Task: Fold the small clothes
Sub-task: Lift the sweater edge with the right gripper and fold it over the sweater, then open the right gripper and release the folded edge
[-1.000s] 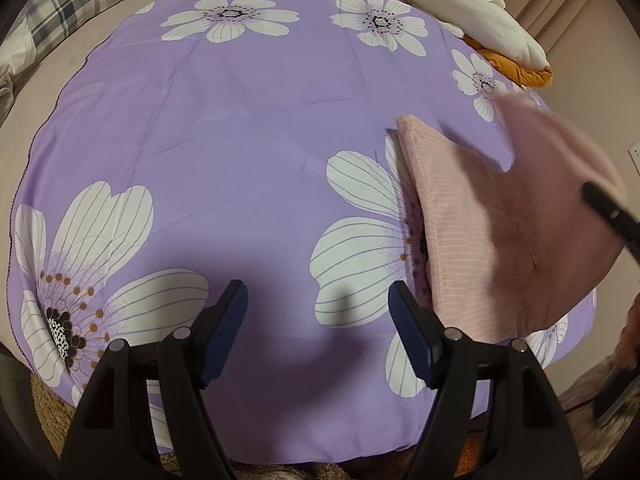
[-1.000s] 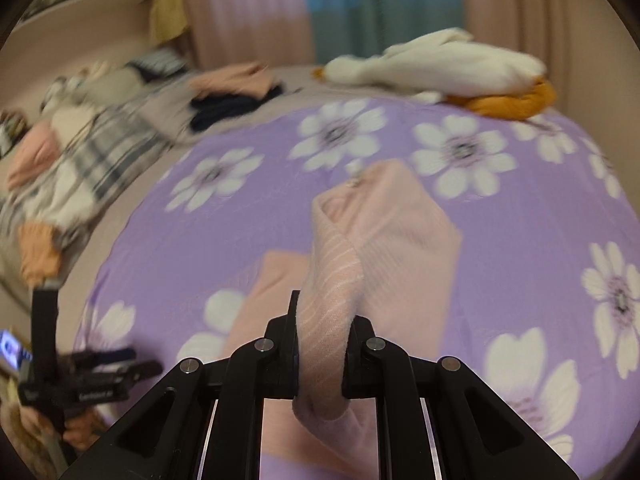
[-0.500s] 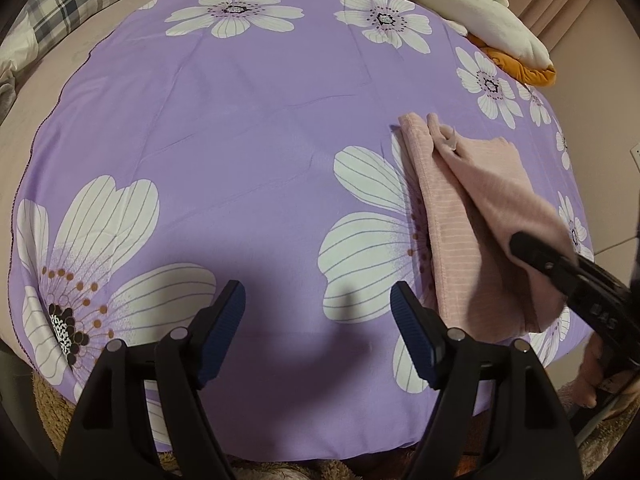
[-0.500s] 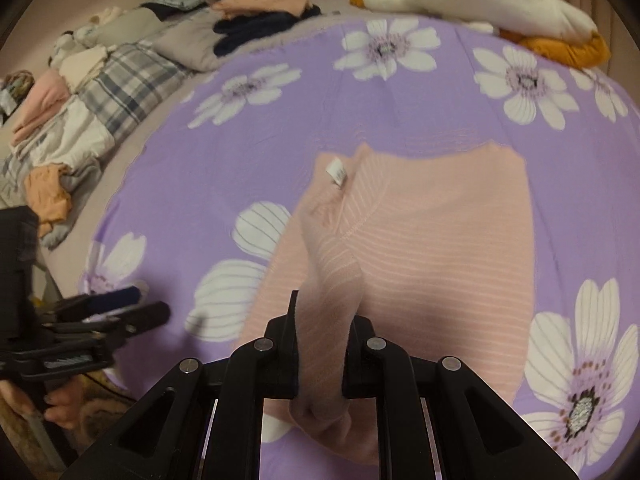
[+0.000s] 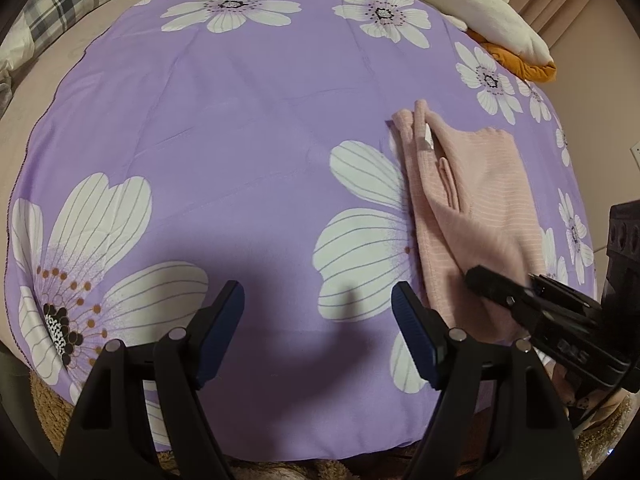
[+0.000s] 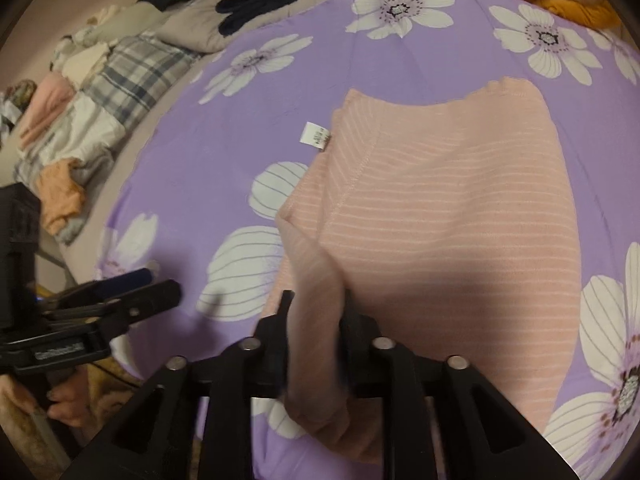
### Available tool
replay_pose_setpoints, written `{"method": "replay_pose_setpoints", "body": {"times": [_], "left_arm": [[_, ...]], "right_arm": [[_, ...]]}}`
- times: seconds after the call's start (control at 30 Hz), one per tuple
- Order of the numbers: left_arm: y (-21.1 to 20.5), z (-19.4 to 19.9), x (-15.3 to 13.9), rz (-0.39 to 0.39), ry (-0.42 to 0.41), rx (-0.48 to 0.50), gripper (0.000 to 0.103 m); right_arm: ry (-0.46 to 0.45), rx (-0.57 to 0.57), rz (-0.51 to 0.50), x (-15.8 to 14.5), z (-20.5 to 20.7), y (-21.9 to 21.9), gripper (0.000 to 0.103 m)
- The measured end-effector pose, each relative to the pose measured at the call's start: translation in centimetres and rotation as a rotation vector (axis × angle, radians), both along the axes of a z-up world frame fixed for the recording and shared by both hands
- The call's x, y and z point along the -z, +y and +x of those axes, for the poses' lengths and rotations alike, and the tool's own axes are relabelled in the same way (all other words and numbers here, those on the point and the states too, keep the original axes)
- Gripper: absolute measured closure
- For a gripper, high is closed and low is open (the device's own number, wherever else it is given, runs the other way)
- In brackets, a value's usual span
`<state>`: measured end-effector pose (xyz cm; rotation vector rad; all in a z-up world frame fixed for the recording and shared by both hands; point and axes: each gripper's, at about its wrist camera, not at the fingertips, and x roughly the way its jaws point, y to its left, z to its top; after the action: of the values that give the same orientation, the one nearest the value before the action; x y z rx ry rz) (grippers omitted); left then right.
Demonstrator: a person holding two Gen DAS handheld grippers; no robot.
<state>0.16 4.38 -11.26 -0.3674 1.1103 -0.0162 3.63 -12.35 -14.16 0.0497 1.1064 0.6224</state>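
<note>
Pink striped garment [image 6: 452,216] lay on purple floral bedspread [image 5: 240,128], soft, light, limp. Right gripper [image 6: 314,320] pinched its near edge; left gripper [image 5: 316,312] gaped wide, empty, beside garment. Best hold likely hems, corners.

The left gripper [image 5: 316,312] hangs with its jaws spread wide, gripping nothing, low over the bed [image 5: 240,140] near its front edge. The right gripper [image 6: 316,320] is pinched closed on a fold of the pink garment [image 6: 440,220], just right of the left one.
</note>
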Motion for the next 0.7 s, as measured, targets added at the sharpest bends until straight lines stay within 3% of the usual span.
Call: {"method": "replay_pose_setpoints", "body": {"times": [0.03,0.1,0.27,0.4,0.6,0.67,0.7], "left_arm": [[-0.1,0.1,-0.2,-0.004,-0.004,0.005,0.027],[-0.2,0.4,-0.6,-0.01,-0.016,0.015,0.027],[-1.4,2.0,-2.3,-0.094,-0.072,0.077,0.027],[-3.7,3.8,-2.8,-0.193,-0.087,0.16,0.027],[-7.9,5.9,-1.4,-0.244,-0.03,0.267,0.029],[-8.9,6.1,-0.1,-0.222,0.014,0.293,0.035],[-9.1,6.0,0.4,-0.206,0.03,0.302,0.048]], "right_arm": [[0.003,-0.005,0.02,-0.3,-0.2,-0.2,0.053],[-0.023,0.003,0.044,-1.4,-0.9,-1.0,0.046],[-0.07,0.09,0.104,-3.3,-1.6,-4.4,0.04],[-0.097,0.21,0.082,-3.4,-1.5,-7.5,0.039],[-0.065,0.323,0.058,-2.3,-1.4,-10.2,0.039],[-0.053,0.338,0.053,-2.0,-1.3,-10.6,0.039],[-0.049,0.343,0.047,-1.9,-1.3,-10.9,0.039]]}}
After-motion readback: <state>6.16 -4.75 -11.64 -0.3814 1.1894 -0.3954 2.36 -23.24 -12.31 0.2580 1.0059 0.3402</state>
